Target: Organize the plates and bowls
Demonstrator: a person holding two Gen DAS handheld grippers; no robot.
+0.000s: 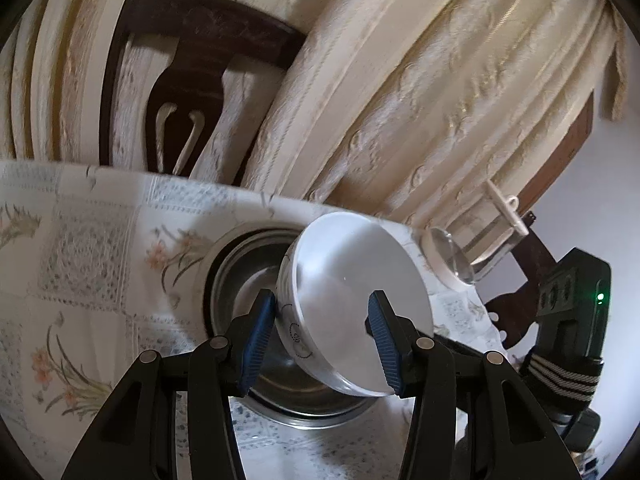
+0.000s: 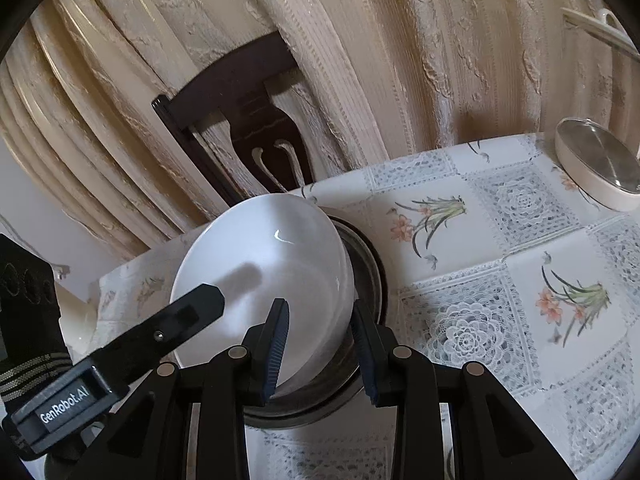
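A white bowl is tilted over a steel bowl that stands on the flowered tablecloth. My left gripper straddles the white bowl's wall, one blue pad on the patterned outside and one inside, and is shut on it. In the right wrist view the white bowl hides most of the steel bowl. My right gripper clamps the opposite side of the rim the same way. One left finger reaches over the bowl's inside.
A dark wooden chair stands behind the table against cream curtains. A white dish with a glass lid sits near the table's far edge. The table edge runs close behind the steel bowl.
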